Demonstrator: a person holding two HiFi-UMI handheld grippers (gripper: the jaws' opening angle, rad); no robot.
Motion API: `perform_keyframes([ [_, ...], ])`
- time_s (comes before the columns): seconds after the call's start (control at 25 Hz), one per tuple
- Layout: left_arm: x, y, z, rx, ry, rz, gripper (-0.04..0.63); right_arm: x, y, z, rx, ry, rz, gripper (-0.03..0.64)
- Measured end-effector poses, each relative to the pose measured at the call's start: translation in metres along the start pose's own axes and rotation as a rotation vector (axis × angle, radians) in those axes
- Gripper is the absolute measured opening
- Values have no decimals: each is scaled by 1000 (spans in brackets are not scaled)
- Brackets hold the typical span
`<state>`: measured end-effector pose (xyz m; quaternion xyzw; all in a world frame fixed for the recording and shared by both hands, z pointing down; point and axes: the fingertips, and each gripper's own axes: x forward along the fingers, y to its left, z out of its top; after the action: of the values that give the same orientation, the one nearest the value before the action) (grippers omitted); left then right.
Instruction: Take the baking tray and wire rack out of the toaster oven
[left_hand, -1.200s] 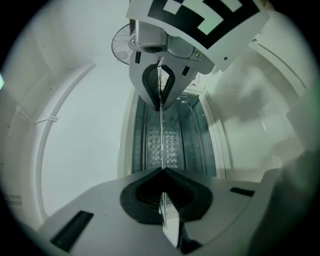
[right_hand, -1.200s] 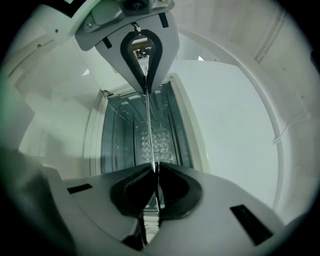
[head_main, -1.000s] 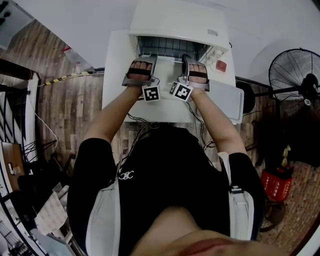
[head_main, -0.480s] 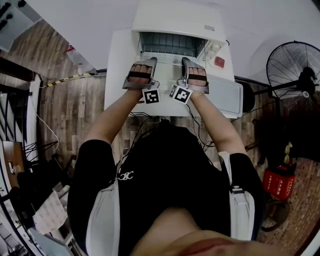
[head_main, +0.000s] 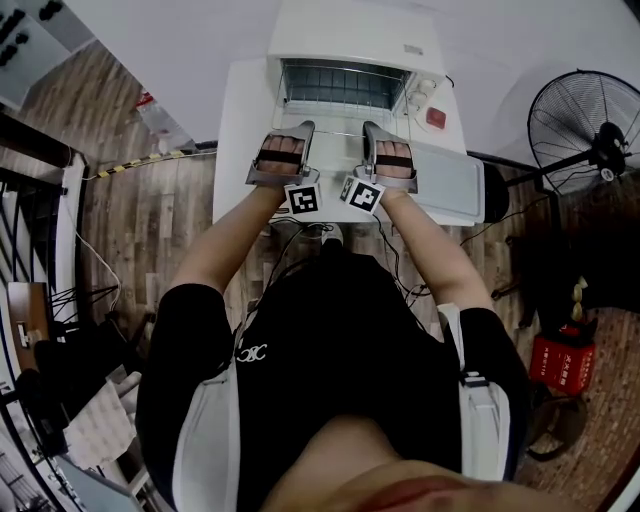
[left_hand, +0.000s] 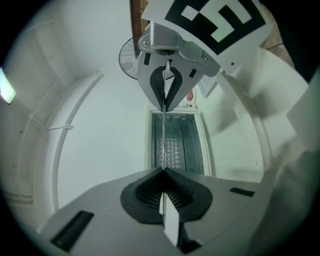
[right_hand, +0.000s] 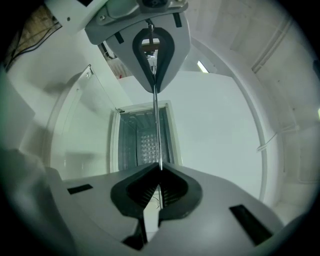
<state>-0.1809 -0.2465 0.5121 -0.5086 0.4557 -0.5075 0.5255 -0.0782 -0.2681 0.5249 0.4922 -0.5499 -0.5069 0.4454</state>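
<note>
Metal rim (left_hand: 164, 135), mid-frame, sits clamped in left tongs (left_hand: 164, 170) and right tongs (right_hand: 159, 166). Paired grips likely keep it level.

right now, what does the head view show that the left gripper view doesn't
Only the head view: the person's forearms, the wooden floor and a red box. Only the left gripper view: the left tongs pinched shut on a thin bar, and a dotted panel deep in the toaster oven. Both: the open toaster oven, the right tongs, shut on that bar's other end, and the fan.
</note>
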Motion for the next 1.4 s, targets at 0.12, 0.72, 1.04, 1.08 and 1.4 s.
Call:
perform_keyframes([
  [0.12, -13, 0, 2, 4, -9, 6, 12, -13, 0, 1, -21, -16, -4, 6],
  [0.72, -69, -4, 18, 16, -90, 12, 12, -71, 1, -4, -22, 48, -3, 5],
  [1.04, -73, 2, 69, 22, -179, 24, 12, -92, -6, -53, -20, 128, -21, 6],
  [1.08, -71, 4, 77, 23, -193, 28, 12, -93, -7, -61, -19, 140, -22, 6],
  [1.4, -68, 5, 157, 29, -271, 14, 12, -111, -12, -141, -29, 223, -18, 6],
])
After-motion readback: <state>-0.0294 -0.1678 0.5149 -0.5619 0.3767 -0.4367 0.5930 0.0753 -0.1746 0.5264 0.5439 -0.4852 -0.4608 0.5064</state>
